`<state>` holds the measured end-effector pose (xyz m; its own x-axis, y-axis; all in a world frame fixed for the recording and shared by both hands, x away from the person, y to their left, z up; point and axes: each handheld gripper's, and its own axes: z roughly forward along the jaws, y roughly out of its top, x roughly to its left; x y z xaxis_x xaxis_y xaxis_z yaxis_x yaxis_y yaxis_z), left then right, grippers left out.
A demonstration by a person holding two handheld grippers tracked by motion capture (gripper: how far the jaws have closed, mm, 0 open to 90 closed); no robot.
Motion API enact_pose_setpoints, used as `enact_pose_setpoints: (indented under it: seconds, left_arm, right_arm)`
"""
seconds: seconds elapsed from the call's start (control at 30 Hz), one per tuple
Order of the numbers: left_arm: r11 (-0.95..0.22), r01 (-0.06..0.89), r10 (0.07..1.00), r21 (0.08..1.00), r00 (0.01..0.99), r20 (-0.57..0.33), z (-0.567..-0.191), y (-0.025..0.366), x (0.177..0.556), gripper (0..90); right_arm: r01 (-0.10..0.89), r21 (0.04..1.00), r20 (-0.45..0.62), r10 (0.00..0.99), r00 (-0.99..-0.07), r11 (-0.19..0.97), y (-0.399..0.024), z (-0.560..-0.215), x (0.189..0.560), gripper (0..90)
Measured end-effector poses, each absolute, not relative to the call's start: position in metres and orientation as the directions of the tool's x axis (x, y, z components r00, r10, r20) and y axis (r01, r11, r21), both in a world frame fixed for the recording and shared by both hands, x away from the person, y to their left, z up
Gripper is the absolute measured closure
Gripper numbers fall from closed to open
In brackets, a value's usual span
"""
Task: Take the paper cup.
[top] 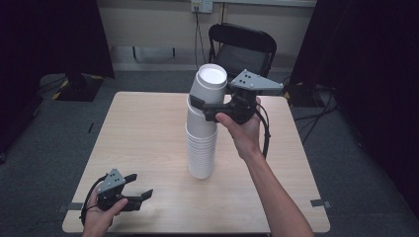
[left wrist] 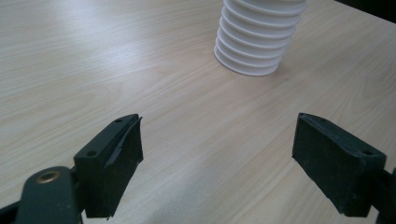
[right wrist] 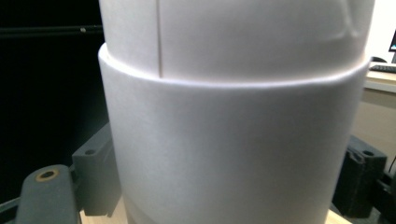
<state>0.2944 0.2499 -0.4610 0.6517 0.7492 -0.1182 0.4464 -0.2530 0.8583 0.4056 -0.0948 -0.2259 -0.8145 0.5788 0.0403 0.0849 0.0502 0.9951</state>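
- While the stack (top: 201, 148) of white cups stands upside down near the middle of the table (top: 148, 133), we hold the right gripper (top: 198, 106) at its upper part.
- Its jaws sit on either side of a cup (right wrist: 233, 154) just below the top cup (top: 210, 84), which tilts slightly; we cannot tell whether the pads press the wall or merely flank it.
- We keep the left gripper (top: 138, 186) low at the near left corner of the table, well apart from the stack.
- Its jaws stand wide apart with nothing between them, just above the bare wood, pointing towards the stack's base (left wrist: 254, 51).
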Motion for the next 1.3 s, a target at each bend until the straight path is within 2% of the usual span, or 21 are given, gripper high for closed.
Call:
enact_pose_setpoints:
  seconds: [0.13,0.33,0.47,0.67,0.93,1.3]
  left_arm:
    - [-0.238,0.451,0.733,0.860,0.664,-0.145,-0.460,0.249,0.294,15.7]
    - [-0.244,0.455,0.740,0.857,0.658,-0.139,-0.462,0.247,0.294,15.6]
    - [-0.191,0.483,0.754,0.855,0.630,-0.187,-0.465,0.249,0.295,15.7]
    - [-0.204,0.451,0.751,0.869,0.641,-0.156,-0.463,0.247,0.294,15.7]
    - [-0.235,0.427,0.737,0.873,0.664,-0.126,-0.463,0.243,0.293,15.8]
    - [-0.259,0.410,0.729,0.875,0.677,-0.101,-0.461,0.237,0.291,16.9]
  right_arm:
    - [0.095,0.993,0.038,0.598,-0.800,0.064,-0.099,-0.222,0.404,14.8]
    - [0.081,0.996,0.042,0.599,-0.800,0.039,-0.105,-0.218,0.400,14.8]
    - [0.068,0.997,0.036,0.611,-0.791,0.029,-0.111,-0.212,0.398,14.9]
    - [0.067,0.997,0.030,0.646,-0.763,0.032,-0.128,-0.208,0.398,14.9]
    - [0.095,0.995,0.044,0.703,-0.709,0.033,-0.160,-0.220,0.398,15.0]
    - [0.149,0.987,0.059,0.734,-0.676,0.057,-0.185,-0.247,0.387,15.2]
